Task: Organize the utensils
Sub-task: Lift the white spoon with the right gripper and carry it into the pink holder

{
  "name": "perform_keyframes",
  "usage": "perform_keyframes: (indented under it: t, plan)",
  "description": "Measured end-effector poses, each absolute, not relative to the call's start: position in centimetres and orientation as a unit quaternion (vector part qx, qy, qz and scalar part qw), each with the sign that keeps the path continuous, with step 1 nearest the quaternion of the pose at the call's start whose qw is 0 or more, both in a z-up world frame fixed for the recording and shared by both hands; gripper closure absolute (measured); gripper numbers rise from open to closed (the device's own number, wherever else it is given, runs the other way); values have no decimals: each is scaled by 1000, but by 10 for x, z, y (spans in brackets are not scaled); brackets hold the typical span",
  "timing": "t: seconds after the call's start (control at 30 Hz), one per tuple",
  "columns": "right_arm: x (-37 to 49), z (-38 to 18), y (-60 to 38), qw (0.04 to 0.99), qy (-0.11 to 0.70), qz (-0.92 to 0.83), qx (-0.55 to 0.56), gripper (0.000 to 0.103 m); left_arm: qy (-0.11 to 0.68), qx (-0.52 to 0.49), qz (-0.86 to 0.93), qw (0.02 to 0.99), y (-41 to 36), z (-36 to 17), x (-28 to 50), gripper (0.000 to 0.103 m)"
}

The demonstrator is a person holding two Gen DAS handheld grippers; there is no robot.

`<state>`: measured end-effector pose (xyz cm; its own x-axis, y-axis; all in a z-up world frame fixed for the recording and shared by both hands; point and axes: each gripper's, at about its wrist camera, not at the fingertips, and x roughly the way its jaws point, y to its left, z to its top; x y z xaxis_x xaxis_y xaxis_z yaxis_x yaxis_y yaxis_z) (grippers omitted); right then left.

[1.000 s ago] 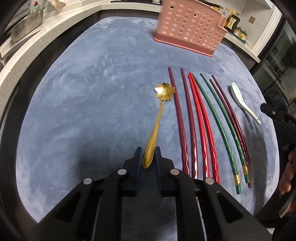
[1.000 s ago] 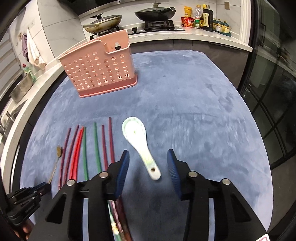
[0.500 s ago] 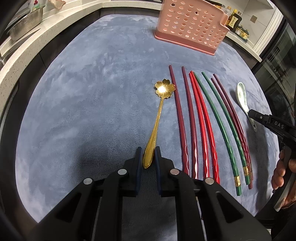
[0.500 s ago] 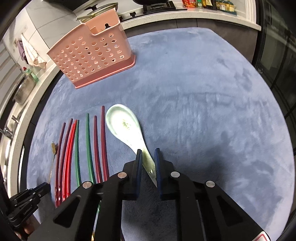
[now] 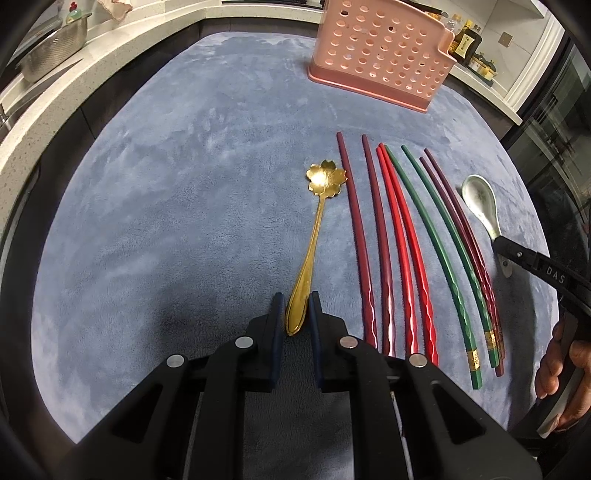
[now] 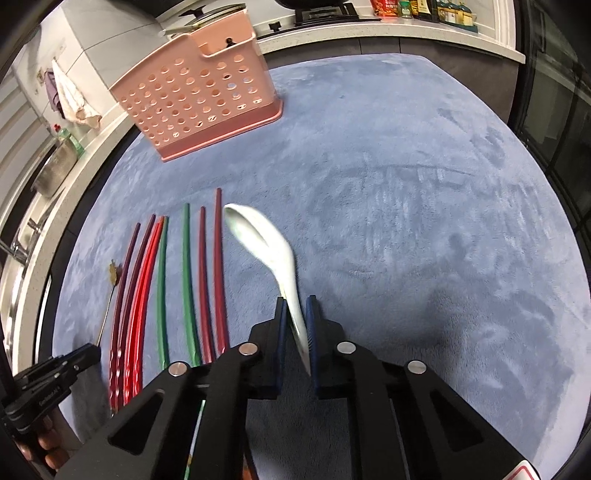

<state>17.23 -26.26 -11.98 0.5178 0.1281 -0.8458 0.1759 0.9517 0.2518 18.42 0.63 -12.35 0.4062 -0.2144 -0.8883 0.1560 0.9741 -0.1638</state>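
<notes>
A gold spoon [image 5: 314, 236] with a flower-shaped bowl lies on the blue-grey mat [image 5: 166, 221]. My left gripper [image 5: 295, 314] is shut on the end of its handle. My right gripper [image 6: 295, 317] is shut on the handle of a white ceramic spoon [image 6: 266, 240], which is tipped onto its side with its bowl pointing away. The same white spoon [image 5: 480, 199] shows in the left wrist view, right of the chopsticks. Several dark red, red and green chopsticks [image 5: 384, 240] [image 6: 188, 277] lie side by side between the two spoons. A pink perforated basket [image 5: 380, 55] [image 6: 199, 96] stands at the mat's far edge.
A pale counter [image 5: 92, 74] curves around the mat's far side, with a metal colander [image 5: 51, 55] on the left and bottles [image 6: 424, 9] at the back. A person's hand [image 5: 565, 365] holds the right gripper's handle. Dark glass doors [image 6: 554, 110] stand on the right.
My right gripper came down over the white spoon's handle and closed on it. The spoon has rolled from bowl-up onto its side. My left gripper stayed shut on the gold spoon.
</notes>
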Motion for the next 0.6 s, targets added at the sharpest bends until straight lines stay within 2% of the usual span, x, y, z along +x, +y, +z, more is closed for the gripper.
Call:
perform_keyframes:
  t: [0.27, 0.4, 0.6]
  plan:
    - [151, -85, -258, 871, 469, -32, 142, 96, 501, -34, -110, 858, 16, -91, 173, 94]
    - [144, -61, -262, 878, 453, -41, 146, 96, 478, -38, -109, 871, 21, -67, 172, 102]
    - [146, -23, -265, 894, 424, -43, 140, 96, 439, -39, -103, 892, 29, -25, 186, 102]
